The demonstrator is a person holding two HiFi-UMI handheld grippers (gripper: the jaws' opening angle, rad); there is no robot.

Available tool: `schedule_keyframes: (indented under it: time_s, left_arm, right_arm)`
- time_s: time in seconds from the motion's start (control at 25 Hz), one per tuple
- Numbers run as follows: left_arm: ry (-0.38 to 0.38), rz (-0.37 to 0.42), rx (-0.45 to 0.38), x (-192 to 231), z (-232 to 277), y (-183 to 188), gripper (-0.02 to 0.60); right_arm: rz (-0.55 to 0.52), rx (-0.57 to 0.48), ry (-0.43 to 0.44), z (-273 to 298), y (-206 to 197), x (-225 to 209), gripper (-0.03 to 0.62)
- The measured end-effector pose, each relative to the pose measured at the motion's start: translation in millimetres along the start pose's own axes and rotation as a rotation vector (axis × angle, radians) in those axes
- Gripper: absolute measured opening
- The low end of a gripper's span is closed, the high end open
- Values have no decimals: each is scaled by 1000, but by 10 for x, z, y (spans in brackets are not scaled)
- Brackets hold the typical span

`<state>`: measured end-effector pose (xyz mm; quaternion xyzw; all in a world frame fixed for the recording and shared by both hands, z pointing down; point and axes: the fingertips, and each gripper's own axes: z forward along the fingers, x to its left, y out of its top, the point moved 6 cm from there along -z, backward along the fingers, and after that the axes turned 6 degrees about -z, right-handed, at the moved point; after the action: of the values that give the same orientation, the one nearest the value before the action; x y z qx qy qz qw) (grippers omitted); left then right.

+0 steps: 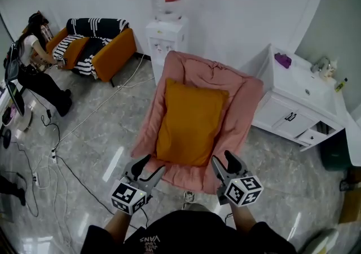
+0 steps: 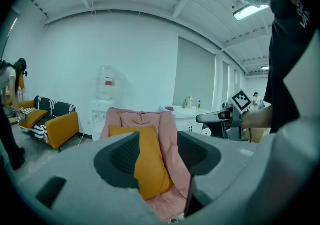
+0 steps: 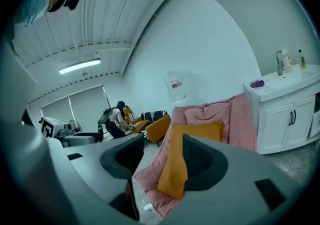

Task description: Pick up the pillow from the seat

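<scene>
While left claw (image 1: 153, 165) and right claw (image 1: 223, 160) sit released, empty, just short of it, pillow (image 1: 192, 120) lies on the pink seat (image 1: 248, 100). Risk: soft fabric bunches, so claws could pinch seat padding too.

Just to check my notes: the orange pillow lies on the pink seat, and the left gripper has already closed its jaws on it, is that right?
Not quite. The orange pillow does lie on the pink seat, but the left gripper has not closed on it: the left gripper view shows its jaws apart, short of the pillow.
</scene>
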<state>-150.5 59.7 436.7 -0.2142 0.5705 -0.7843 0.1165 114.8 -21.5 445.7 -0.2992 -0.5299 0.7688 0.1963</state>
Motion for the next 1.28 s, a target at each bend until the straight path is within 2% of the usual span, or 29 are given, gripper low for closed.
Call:
schedule_keyframes:
  time_s: [0.16, 0.28, 0.6, 0.8, 1.28]
  left_arm:
    - [24, 34, 8, 101, 288, 67, 232]
    - [67, 26, 3, 217, 404, 64, 232]
    - [109, 10, 21, 505, 587, 80, 232]
    - [47, 21, 44, 715, 835, 103, 232]
    - [-101, 48, 111, 1544, 1665, 361, 232]
  right_arm:
    - [5, 7, 13, 204, 59, -288, 227]
    - [4, 12, 11, 297, 65, -496, 227]
    - [64, 22, -57, 393, -9, -835, 222]
    - [88, 18, -120, 493, -55, -905, 221]
    - [130, -56, -371, 881, 69, -1112, 221]
